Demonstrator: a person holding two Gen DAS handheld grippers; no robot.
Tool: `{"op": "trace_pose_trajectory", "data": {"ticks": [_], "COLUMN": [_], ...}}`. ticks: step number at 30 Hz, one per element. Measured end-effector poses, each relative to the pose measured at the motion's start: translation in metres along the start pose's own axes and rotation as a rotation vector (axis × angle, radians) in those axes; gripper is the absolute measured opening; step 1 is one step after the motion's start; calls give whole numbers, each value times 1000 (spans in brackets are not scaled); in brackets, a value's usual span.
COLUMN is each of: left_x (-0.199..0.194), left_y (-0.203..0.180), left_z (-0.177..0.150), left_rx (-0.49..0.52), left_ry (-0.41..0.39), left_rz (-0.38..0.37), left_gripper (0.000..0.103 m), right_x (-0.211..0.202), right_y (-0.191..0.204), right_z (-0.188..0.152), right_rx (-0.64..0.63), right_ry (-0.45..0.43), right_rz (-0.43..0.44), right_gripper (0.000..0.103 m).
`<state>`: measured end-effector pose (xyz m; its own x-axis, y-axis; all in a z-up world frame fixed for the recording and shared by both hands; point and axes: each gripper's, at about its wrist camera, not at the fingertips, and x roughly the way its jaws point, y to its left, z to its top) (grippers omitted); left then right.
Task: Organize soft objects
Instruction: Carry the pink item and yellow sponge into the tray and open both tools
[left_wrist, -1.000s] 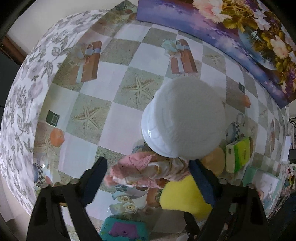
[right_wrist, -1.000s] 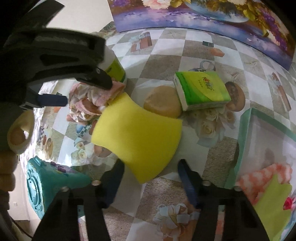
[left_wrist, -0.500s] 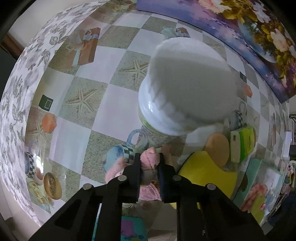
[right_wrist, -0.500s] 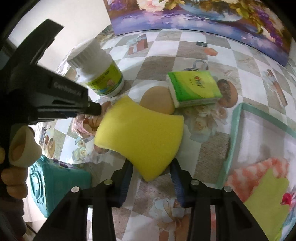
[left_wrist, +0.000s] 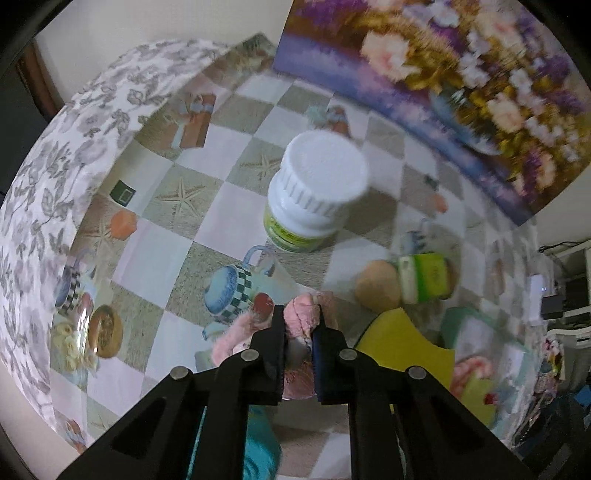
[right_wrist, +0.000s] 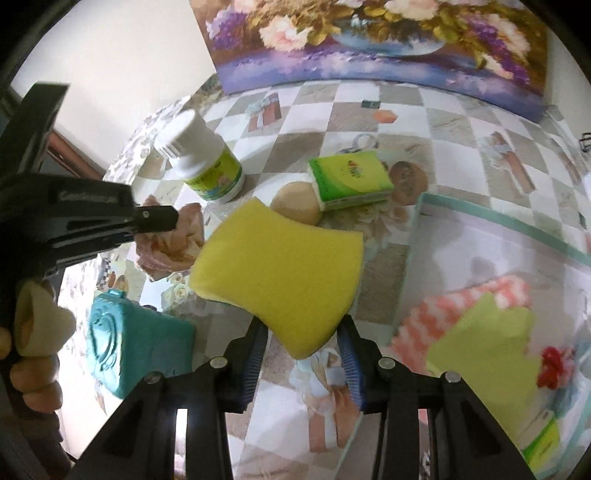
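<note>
My left gripper (left_wrist: 298, 325) is shut on a pink cloth (left_wrist: 301, 318) and holds it above the tablecloth; the cloth also shows in the right wrist view (right_wrist: 173, 242), hanging from the left gripper (right_wrist: 173, 219). My right gripper (right_wrist: 301, 339) is shut on a yellow sponge (right_wrist: 280, 271), held above the table; the sponge shows in the left wrist view (left_wrist: 406, 350). A teal-rimmed tray (right_wrist: 491, 218) at the right holds a pink-checked cloth (right_wrist: 461, 306) and a yellow-green cloth (right_wrist: 484, 339).
A white-capped bottle (right_wrist: 201, 158) stands behind the pink cloth. A green tissue pack (right_wrist: 349, 179) and a tan round sponge (right_wrist: 295, 203) lie beside the tray. A teal toy box (right_wrist: 129, 343) is at the near left. A flower painting (right_wrist: 369, 44) leans at the back.
Both grippers have lifted and pulled back. The left now holds the pink cloth off the table, the right holds the yellow sponge higher. The bottle looks farther away.
</note>
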<state>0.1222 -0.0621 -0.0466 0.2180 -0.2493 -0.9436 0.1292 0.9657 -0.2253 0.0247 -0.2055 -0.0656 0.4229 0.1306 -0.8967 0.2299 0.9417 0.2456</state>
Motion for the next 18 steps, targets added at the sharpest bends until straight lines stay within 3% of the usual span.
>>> {"op": "trace_pose_trajectory", "data": {"ticks": [5, 18], "left_x": [-31, -80], "left_y": [-3, -31], "left_z": [-4, -19], "left_rx": [23, 106], "left_ry": [-82, -202], "left_rz": [-45, -97], "left_gripper": [12, 12], "right_x": [-29, -111], "right_y": [-6, -46], "right_z": [-7, -28], "right_rx": [26, 108], "right_ry": [-51, -216], "right_rz": [-13, -100], "right_gripper": [42, 42]}}
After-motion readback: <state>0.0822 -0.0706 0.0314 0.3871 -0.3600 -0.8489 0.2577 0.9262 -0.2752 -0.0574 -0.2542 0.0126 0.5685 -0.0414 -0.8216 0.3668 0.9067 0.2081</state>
